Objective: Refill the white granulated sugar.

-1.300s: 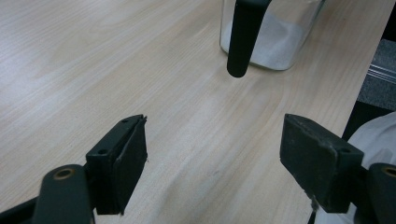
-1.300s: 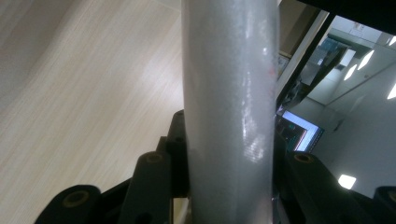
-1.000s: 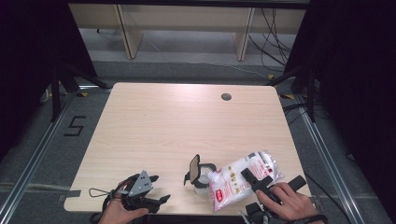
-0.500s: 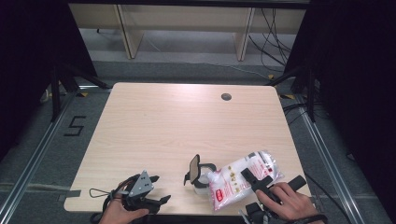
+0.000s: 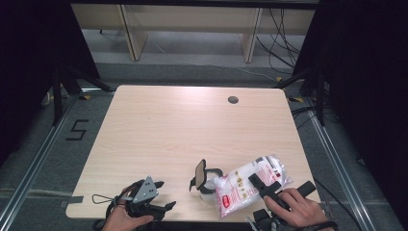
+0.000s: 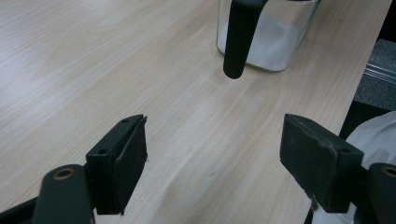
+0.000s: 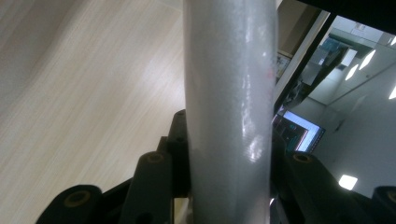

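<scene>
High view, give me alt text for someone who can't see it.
A right gripper clamps a white bag tipped toward a glass jar with its black lid up, near the front edge of a wooden table. The left gripper rests open at the front left.

The table (image 5: 159, 134) is pale beige wood grain with 1 dark grey round spot near its far edge. The bag (image 5: 250, 180) is clear plastic over white grains, with a red-and-white label (print too small to read). The jar (image 6: 275, 37) is clear glass, its lid (image 5: 199, 173) black. Both grippers' jaws are black.
</scene>
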Demonstrator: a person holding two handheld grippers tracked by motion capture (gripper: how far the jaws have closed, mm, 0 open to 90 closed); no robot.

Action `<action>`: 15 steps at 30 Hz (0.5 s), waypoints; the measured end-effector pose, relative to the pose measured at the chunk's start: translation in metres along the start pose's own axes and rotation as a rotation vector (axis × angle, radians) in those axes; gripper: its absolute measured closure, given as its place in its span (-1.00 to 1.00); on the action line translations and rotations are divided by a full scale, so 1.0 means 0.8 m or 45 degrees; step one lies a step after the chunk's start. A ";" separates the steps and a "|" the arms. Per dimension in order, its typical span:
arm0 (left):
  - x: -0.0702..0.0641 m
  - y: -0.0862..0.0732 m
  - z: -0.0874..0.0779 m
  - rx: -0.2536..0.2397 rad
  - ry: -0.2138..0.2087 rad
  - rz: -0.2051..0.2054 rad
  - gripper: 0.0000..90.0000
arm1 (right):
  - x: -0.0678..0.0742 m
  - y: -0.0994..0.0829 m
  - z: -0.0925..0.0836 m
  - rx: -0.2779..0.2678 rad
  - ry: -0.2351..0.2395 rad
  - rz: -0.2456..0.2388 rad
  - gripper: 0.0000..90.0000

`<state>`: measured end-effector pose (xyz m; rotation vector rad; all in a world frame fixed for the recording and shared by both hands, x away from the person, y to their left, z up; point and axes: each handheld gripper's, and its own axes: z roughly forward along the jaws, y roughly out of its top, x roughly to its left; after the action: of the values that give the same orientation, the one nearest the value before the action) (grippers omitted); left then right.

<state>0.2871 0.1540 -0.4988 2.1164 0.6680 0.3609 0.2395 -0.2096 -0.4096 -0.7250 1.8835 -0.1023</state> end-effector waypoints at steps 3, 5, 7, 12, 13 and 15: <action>0.000 0.000 0.000 0.001 0.002 -0.006 -0.49 | 0.000 0.000 0.000 -0.002 -0.001 0.003 0.49; -0.001 0.000 0.000 0.010 0.005 -0.009 -0.49 | 0.000 0.000 0.000 -0.001 0.001 0.005 0.49; -0.001 -0.001 0.000 0.001 0.004 -0.018 -0.49 | 0.001 0.000 0.000 0.000 0.002 0.005 0.49; -0.001 -0.001 0.000 0.003 0.004 -0.017 -0.49 | 0.001 0.001 0.001 -0.004 0.004 0.012 0.50; -0.001 -0.001 0.000 0.012 0.004 -0.010 -0.49 | 0.001 0.002 0.000 0.000 0.005 0.007 0.50; -0.002 -0.001 0.001 0.000 0.005 -0.028 -0.49 | 0.000 0.002 0.000 0.001 -0.006 -0.007 0.51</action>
<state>0.2859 0.1531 -0.4997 2.1075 0.6933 0.3528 0.2390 -0.2084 -0.4106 -0.7294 1.8769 -0.1047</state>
